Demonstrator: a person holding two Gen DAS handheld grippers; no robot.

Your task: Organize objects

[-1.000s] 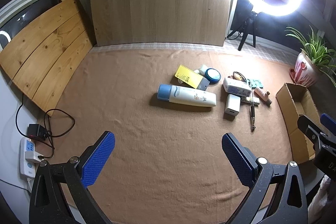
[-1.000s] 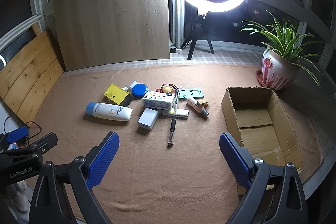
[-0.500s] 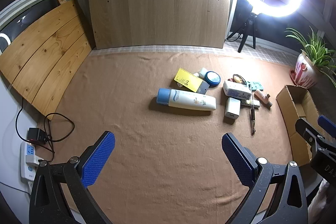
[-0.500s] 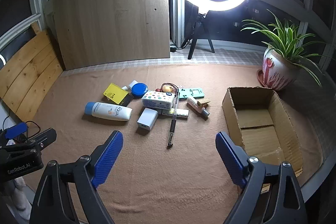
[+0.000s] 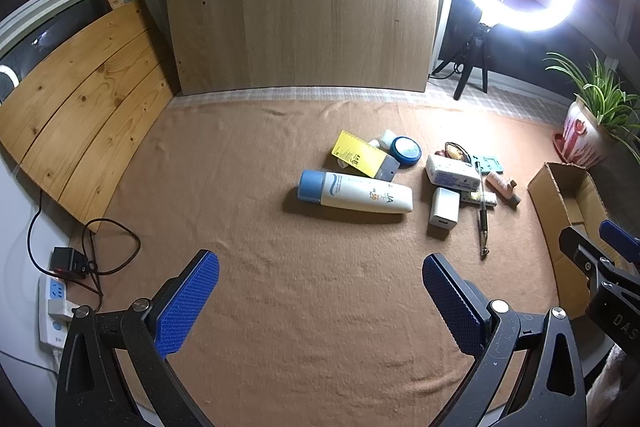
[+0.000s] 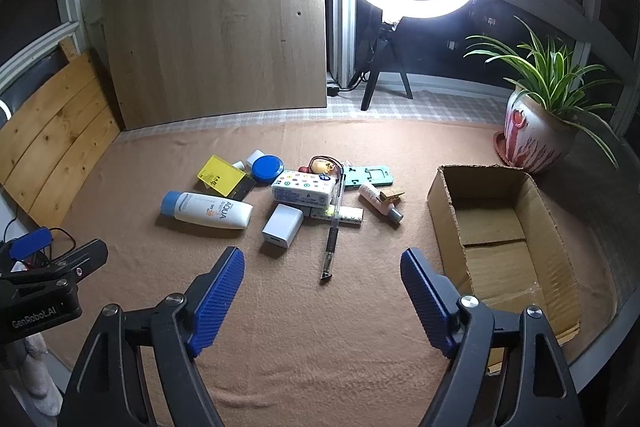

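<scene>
Beyond the gaping right gripper lies the pen; untouched.

Left claw: two black angled arms, each carrying a blue pad with a fine diamond-knurled face. One silver round-head screw sits at the base of each pad and a second one further back along the arm. Each arm has an elongated triangular cut-out near the lower frame edge.

Right claw: same black frame and silver screws, but its blue pads are ribbed crosswise.

In the right wrist view, to the left of the right claw, the left unit's black body carries white "GenRobot.AI" lettering. In the left wrist view, right of the left claw, white letters "DAS" show on the other unit's black body.
</scene>
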